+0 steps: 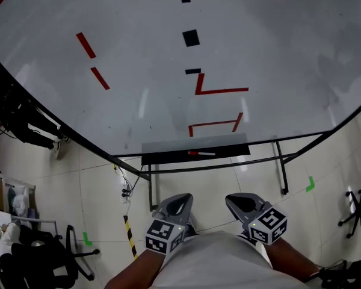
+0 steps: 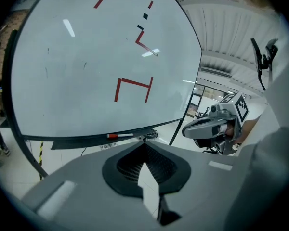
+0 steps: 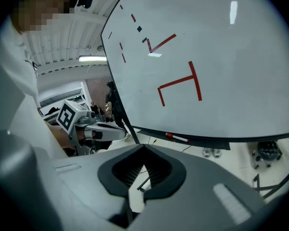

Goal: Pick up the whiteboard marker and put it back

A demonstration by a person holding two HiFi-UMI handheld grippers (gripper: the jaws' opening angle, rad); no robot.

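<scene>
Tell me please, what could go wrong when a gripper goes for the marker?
1. The left gripper and right gripper are both shut; reaching in like that could push the marker off the tray.
2. The thin marker lies close under the board; the jaws may scrape the board or miss.

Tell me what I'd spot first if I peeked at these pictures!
A huge whiteboard with red lines fills the top. A red-capped marker lies on the dark tray beneath it. Down low, the left gripper and right gripper wait empty, jaws shut.
</scene>
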